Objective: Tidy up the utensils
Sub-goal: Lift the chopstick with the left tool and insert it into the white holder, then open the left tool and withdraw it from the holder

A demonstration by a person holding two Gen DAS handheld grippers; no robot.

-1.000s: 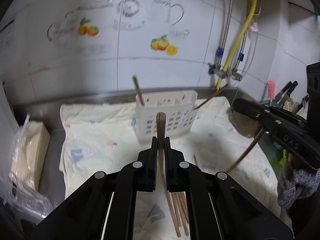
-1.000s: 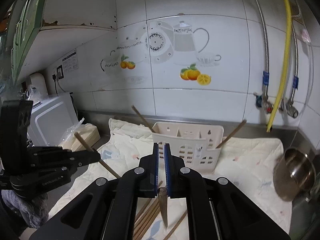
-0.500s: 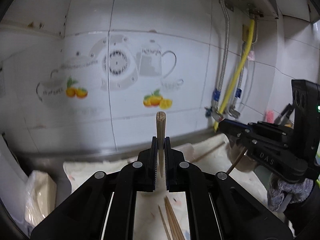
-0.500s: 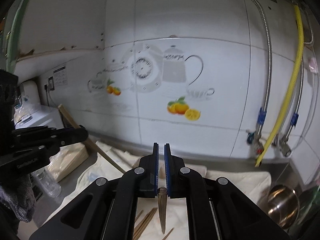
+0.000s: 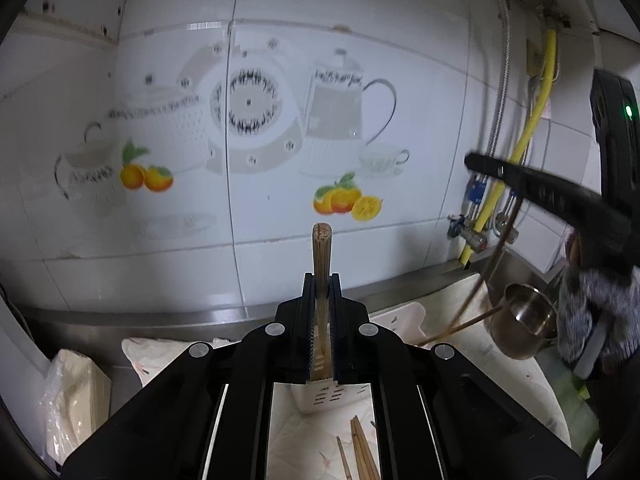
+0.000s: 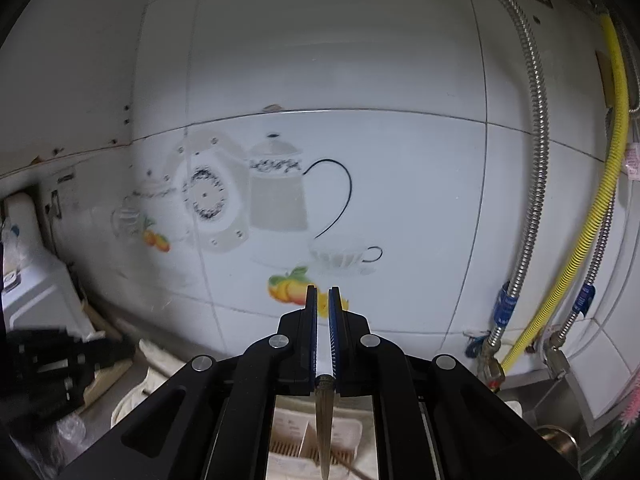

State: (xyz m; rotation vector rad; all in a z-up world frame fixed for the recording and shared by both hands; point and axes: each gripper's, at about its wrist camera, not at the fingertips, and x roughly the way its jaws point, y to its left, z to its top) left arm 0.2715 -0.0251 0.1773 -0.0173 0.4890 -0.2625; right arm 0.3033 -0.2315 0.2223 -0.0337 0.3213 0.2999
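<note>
1. My left gripper (image 5: 320,292) is clamped tight on a chopstick (image 5: 321,264), which stands up past the tips. My right gripper (image 6: 323,308) is just as tight on another chopstick (image 6: 324,428), held at the back of its pads and hanging point-down below them.

2. The right grip worries me most: that stick is caught near one end only (I judge it could swing or slip out), and a swinging tip would miss the holder.

3. The white holder (image 6: 304,436) sits right below the right gripper, with dividers inside. In the left view its rim (image 5: 400,316) peeks out beside the jaws. I'd guess a stick lowered off-line lands on a divider or the rim and tips the light holder over.

4. Loose chopsticks (image 5: 362,456) lie on the pale cloth (image 5: 520,392) just beneath my left gripper, so more work remains there.

5. To the right, a stick (image 5: 460,322) juts out of the holder's end at a slant. It points toward the steel pot (image 5: 524,328) and could snag an incoming stick.

6. Both grippers head for one small holder. In the left view the right one (image 5: 540,188) reaches across above the pot, so a collision is my next fear.

7. Behind stand the steel ledge (image 5: 160,314), the tiled wall (image 5: 280,80) and a yellow hose (image 6: 600,200), none of them in the way.
</note>
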